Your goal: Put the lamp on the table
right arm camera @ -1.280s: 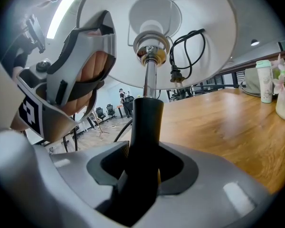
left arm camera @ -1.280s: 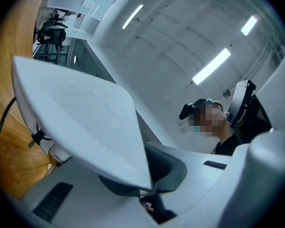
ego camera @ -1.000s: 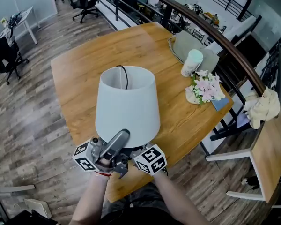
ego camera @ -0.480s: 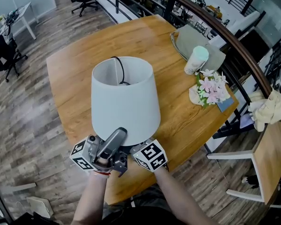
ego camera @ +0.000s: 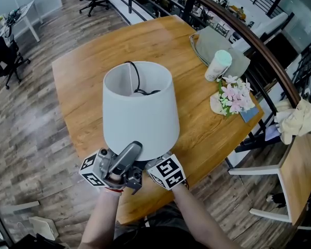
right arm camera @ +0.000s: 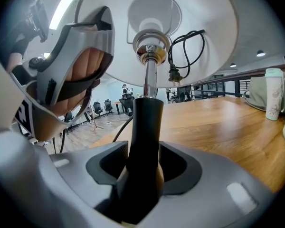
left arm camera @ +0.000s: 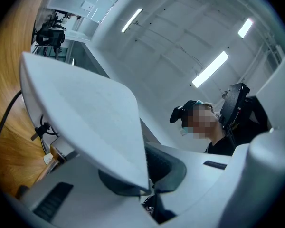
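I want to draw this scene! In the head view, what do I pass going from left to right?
Black office chair → white lamp shade → white cup with green lid → crumpled cloth.

Left gripper (left arm camera: 149,189) and right gripper (right arm camera: 142,172): smooth light-grey plastic shells with dark ribbed pads (right arm camera: 104,165) set in curved recesses. Left cube (ego camera: 93,173) and right cube (ego camera: 167,172) carry black-and-white square markers. Red band (ego camera: 112,192) on the left wrist, forearms unsleeved. Black top (left arm camera: 225,145), black head rig (left arm camera: 235,103).
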The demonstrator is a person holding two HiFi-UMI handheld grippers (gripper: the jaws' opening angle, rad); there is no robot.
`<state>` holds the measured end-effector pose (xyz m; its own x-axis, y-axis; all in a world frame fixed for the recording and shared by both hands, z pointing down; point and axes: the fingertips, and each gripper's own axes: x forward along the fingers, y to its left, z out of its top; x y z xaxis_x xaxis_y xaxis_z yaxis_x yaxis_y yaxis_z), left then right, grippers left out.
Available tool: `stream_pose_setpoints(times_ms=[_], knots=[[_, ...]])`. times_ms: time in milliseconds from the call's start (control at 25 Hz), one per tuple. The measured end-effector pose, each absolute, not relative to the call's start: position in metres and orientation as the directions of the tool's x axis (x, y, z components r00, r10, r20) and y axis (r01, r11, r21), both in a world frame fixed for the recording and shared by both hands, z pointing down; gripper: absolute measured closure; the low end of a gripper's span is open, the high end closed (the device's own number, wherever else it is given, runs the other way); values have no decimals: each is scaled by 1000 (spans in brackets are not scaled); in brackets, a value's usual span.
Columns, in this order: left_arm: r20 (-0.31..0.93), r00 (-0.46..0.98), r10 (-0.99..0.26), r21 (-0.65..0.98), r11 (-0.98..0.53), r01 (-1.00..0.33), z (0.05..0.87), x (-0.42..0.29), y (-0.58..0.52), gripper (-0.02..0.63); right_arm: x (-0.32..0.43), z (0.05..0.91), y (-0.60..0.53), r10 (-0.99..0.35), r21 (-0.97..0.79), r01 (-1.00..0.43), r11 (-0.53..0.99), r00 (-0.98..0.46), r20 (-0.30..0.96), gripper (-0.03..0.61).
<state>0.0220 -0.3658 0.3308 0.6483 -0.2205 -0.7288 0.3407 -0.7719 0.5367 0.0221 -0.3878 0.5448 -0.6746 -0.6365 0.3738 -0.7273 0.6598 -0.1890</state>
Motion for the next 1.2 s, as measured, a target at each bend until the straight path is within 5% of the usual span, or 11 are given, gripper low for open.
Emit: stream_pose_setpoints(times_ms=[840, 1080, 1200], knots=[[-748, 648, -140, 491, -774, 399, 340, 18, -324, 614, 41, 538, -348, -731, -139, -830, 541, -545, 411, 337], [-744, 657, -121, 480, -780, 400, 344, 22, -314, 614, 45, 535, -338, -747, -127, -847, 516, -518, 416, 344], [-746, 655, -120, 479, -780, 402, 345, 23, -311, 612, 48, 534, -333, -758, -117, -859, 499, -498, 421, 397]])
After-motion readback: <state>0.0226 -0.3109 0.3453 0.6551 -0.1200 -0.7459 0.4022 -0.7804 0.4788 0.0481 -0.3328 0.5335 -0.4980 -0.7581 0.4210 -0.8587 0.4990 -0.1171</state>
